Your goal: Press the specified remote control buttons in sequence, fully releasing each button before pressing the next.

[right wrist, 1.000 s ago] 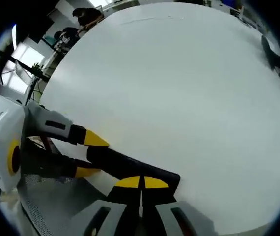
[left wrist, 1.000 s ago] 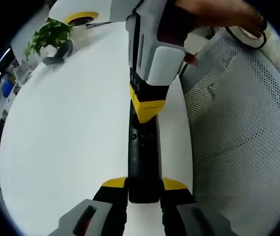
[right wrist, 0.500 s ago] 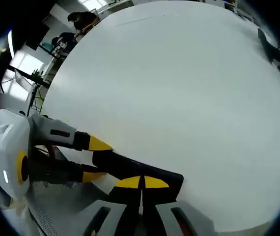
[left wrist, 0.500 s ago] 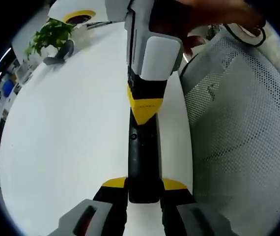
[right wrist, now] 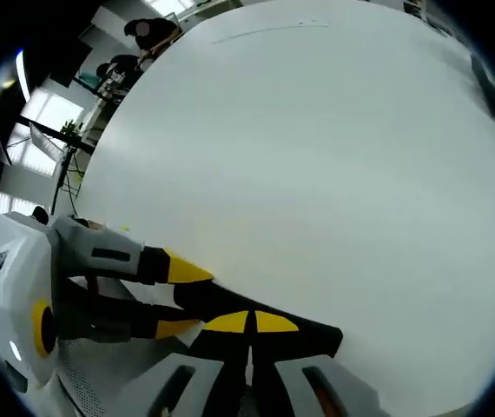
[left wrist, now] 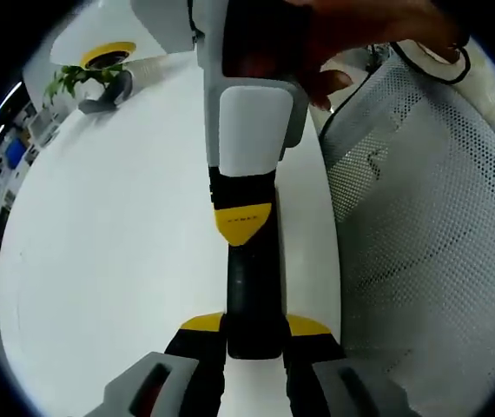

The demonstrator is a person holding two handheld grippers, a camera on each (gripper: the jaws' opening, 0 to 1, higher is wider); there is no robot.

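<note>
Left gripper (left wrist: 254, 337) clamps remote (left wrist: 253, 291); right gripper (left wrist: 242, 224) apparently touching it.

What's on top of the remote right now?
The right gripper sits shut on top of the black remote, which the left gripper holds by its near end. Its tip covers the buttons, so contact can't be confirmed.
</note>
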